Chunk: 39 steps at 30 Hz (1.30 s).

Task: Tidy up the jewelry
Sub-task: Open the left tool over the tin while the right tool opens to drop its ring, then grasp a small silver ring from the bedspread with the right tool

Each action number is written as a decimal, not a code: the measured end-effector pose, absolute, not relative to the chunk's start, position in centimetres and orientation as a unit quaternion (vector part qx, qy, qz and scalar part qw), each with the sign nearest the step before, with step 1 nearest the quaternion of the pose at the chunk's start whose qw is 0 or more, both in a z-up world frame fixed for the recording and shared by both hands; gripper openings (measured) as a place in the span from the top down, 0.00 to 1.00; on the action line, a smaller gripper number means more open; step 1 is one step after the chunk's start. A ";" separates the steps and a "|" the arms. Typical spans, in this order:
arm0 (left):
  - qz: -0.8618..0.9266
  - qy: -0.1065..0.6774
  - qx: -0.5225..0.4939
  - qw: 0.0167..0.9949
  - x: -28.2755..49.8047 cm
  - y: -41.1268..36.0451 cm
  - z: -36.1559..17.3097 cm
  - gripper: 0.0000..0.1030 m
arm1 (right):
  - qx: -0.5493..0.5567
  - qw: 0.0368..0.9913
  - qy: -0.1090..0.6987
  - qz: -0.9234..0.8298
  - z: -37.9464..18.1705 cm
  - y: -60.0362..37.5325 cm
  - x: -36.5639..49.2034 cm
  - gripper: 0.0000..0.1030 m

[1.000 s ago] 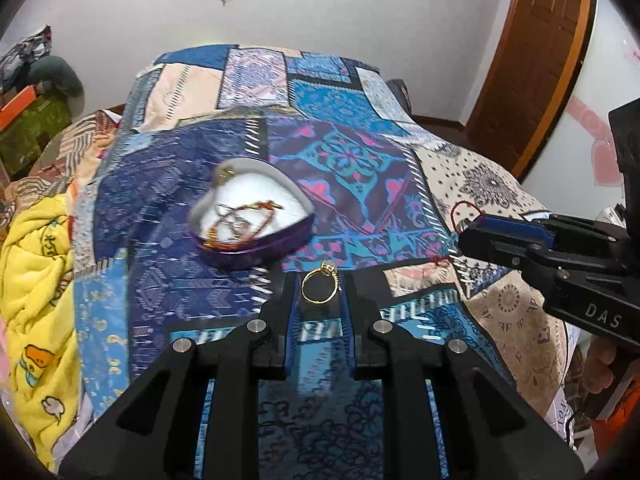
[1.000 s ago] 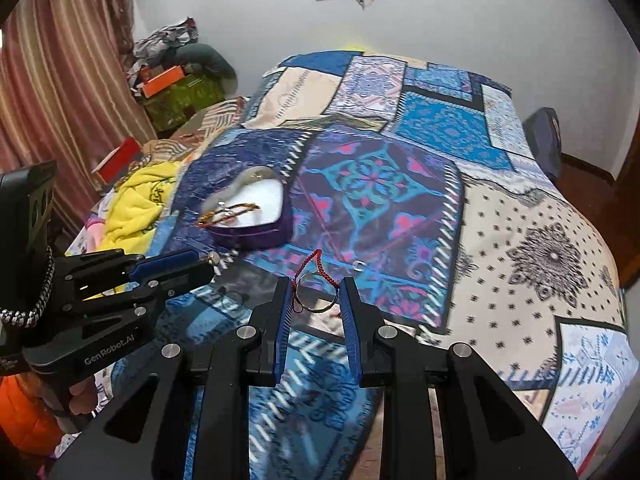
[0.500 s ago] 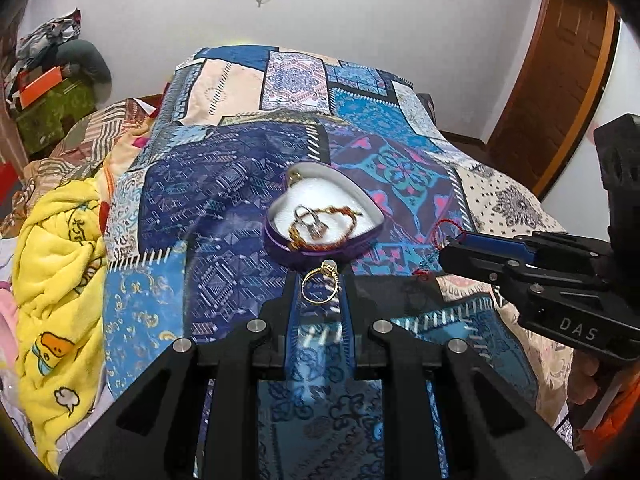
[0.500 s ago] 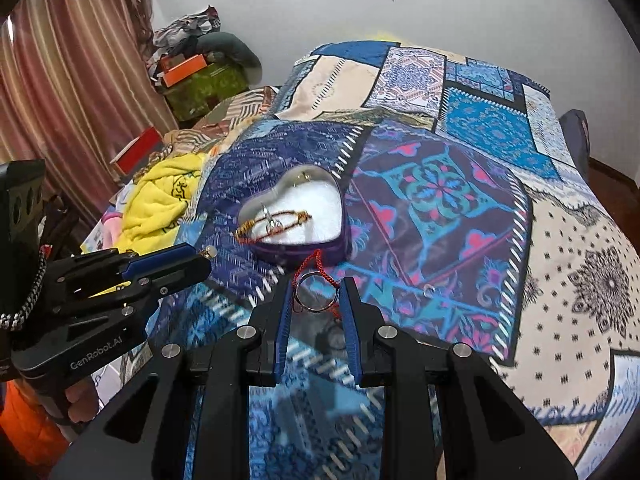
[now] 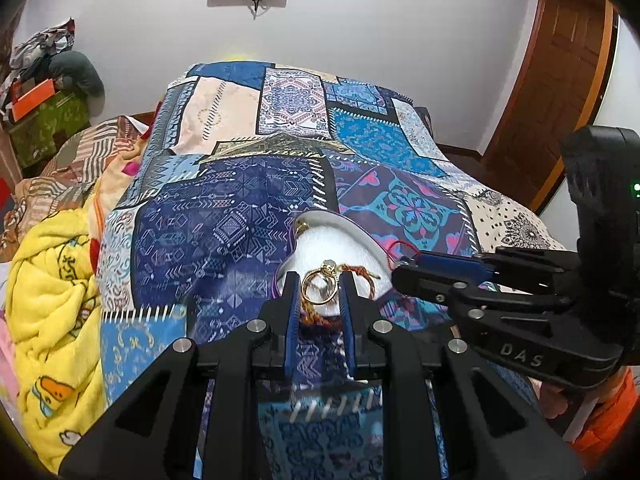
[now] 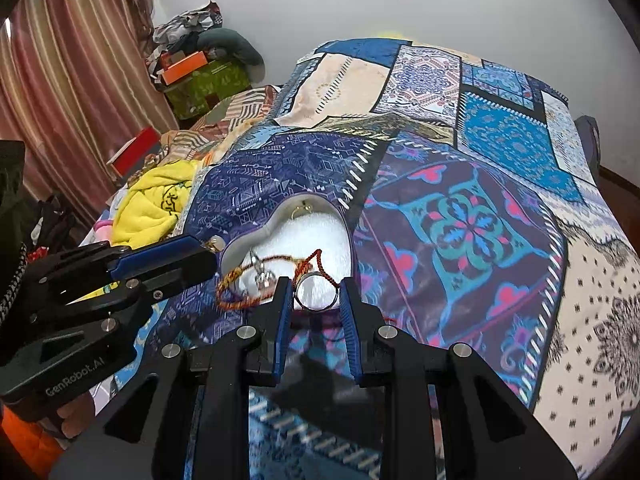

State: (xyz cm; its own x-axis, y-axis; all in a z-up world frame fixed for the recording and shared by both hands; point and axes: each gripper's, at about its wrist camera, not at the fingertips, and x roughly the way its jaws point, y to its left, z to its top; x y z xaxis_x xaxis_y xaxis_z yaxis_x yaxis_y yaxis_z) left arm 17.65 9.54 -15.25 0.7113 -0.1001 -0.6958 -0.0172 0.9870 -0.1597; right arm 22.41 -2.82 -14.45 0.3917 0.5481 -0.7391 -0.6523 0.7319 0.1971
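near rim of purple heart-shaped tin (image 5: pixel 362 236) hidden behind left gripper (image 5: pixel 319 294); tangled trinkets (image 6: pixel 260 276) inside blurred.

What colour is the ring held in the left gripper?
Gold, with a small pale stone on top. The ring shows best in the left wrist view, pinched in the left gripper.

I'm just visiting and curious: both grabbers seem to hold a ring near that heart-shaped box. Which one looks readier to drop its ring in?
Probably the left gripper: its gold ring already hangs over the heart-shaped box's white lining. The right gripper's silver ring sits at the near rim.
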 end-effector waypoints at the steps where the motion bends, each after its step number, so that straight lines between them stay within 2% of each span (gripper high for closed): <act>1: -0.024 0.380 -0.077 0.921 17.9 9.6 -15.4 0.83 | -0.064 0.831 0.417 0.362 -14.5 -2.6 22.5 0.79; 18: -0.027 0.392 -0.074 0.917 19.2 9.8 -16.0 0.82 | -0.082 0.827 0.427 0.357 -13.9 -3.7 22.5 0.78; 30: -0.009 0.383 -0.070 0.921 15.8 10.1 -14.4 0.68 | -0.073 0.858 0.427 0.276 -12.3 -11.4 21.5 0.77; 33: -0.006 0.394 -0.063 0.917 14.7 9.8 -15.1 0.68 | -0.072 0.858 0.437 0.259 -12.6 -13.0 21.1 0.75; 37: -0.010 0.414 -0.065 0.908 13.8 9.4 -16.5 0.67 | -0.063 0.855 0.449 0.252 -13.3 -14.4 20.8 0.64; 39: -0.011 0.422 -0.068 0.904 13.4 9.2 -17.1 0.67 | -0.058 0.853 0.453 0.255 -13.6 -14.5 20.6 0.63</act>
State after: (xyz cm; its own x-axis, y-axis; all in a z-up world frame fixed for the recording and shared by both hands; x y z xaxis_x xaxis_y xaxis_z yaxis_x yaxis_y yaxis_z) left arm 13.42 9.21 -17.15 0.6429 -0.0773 -0.7620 -0.0370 0.9906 -0.1317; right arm 20.60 -14.47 -13.65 0.4603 0.3813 -0.8017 -0.4867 0.8636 0.1313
